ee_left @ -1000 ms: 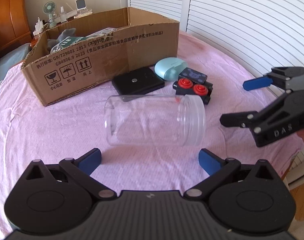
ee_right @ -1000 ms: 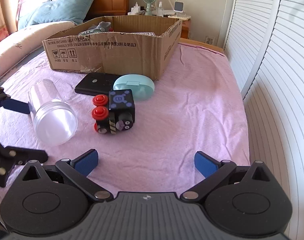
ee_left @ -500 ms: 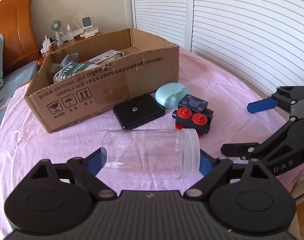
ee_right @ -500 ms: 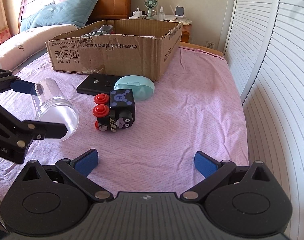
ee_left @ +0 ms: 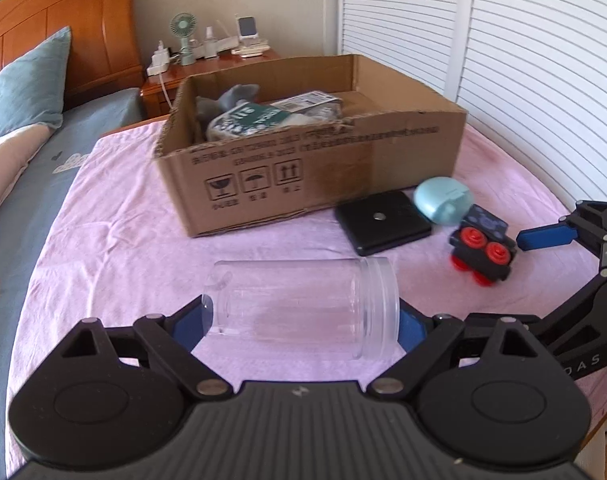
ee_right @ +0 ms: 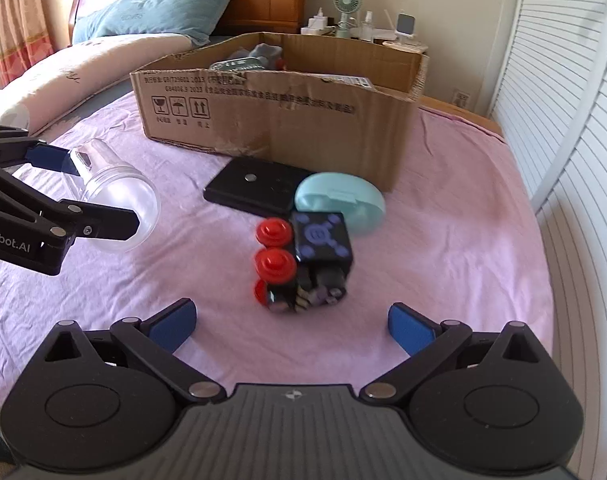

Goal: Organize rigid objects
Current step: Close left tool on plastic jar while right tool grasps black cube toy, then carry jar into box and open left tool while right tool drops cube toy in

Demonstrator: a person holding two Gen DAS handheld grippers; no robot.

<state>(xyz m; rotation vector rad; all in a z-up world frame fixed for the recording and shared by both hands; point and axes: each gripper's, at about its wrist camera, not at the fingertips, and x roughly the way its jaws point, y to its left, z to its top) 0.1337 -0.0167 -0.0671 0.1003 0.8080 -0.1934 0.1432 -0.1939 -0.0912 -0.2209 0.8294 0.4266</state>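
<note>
Already the left gripper [ee_left: 303, 320] clasped the clear jar [ee_left: 303, 304] end to end, just off the pink sheet near the cardboard box [ee_left: 303, 168], while the right gripper [ee_right: 291, 320] gaped empty before the toy train [ee_right: 303, 260]; the slick plastic could squirt free.

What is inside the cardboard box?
In the cardboard box a green-and-white packet and a grey soft thing show above the rim. The front wall hides whatever lies lower.
</note>
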